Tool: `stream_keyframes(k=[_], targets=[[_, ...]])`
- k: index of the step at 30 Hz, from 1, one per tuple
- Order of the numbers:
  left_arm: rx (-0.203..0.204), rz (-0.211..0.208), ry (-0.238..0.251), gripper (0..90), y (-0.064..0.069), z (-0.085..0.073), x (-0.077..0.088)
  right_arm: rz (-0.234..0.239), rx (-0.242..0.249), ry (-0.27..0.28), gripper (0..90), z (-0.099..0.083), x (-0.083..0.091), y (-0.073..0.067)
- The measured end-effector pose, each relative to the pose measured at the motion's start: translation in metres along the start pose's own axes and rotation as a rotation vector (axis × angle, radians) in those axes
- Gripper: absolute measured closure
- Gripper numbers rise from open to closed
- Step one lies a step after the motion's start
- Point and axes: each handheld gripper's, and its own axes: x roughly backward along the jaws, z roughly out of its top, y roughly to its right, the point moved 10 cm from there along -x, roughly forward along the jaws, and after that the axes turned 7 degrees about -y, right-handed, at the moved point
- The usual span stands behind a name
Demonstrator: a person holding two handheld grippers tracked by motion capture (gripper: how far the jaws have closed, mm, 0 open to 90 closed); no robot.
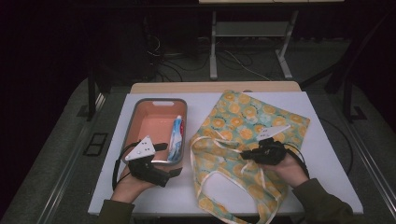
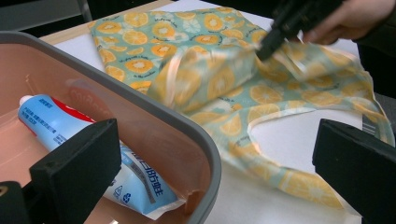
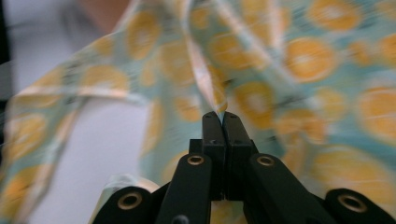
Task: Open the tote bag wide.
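Pinching bag fabric, right hand-held gripper (image 1: 246, 155) clamped together on orange-print tote bag (image 1: 247, 123) lying toward surface's right edge. Left hand-held gripper (image 1: 173, 159) jaws wide apart at tray (image 1: 135, 116) near corner, toothpaste tube (image 1: 176, 137) inside. Advice: lift fold gently, keep bag mouth open, grip firm.

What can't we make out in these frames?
- Fabric between the right tongs: right gripper view is motion-blurred; the shut jaws meet the orange-print bag, but the pinch itself isn't clear.
- Toothpaste tube lower part: left gripper view, hidden behind that gripper's own jaw.
- Tube print: too small in the high view.
- Bag bottom handle: cut off by the high view's lower edge.
- Tray near corner: covered by the left tongs.
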Motion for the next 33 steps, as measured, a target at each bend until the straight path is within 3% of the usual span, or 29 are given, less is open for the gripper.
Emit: stream_keyframes(k=[6,10,14,19,23,33], targets=[[0.001,0.001,-0.001,0.0,0.0,0.0,0.0,-0.099,-0.079,0.111,89.5,0.013,0.024,0.043],[0.002,0.0,-0.002,0.0,0.0,0.0,0.0,-0.136,-0.12,0.169,89.5,0.021,0.036,0.061],[0.005,-0.003,-0.001,0.0,-0.001,0.001,-0.001,-0.16,-0.144,0.193,89.5,0.027,0.037,0.074],[0.007,-0.008,-0.004,0.0,-0.002,0.002,-0.002,-0.203,-0.175,0.173,89.5,0.023,0.027,0.092],[0.005,-0.009,-0.008,0.0,-0.003,0.003,-0.002,-0.223,-0.189,0.165,89.4,0.019,0.025,0.099],[-0.007,-0.006,0.009,0.0,-0.007,0.014,0.004,-0.219,-0.17,0.17,89.4,0.018,0.029,0.097]])
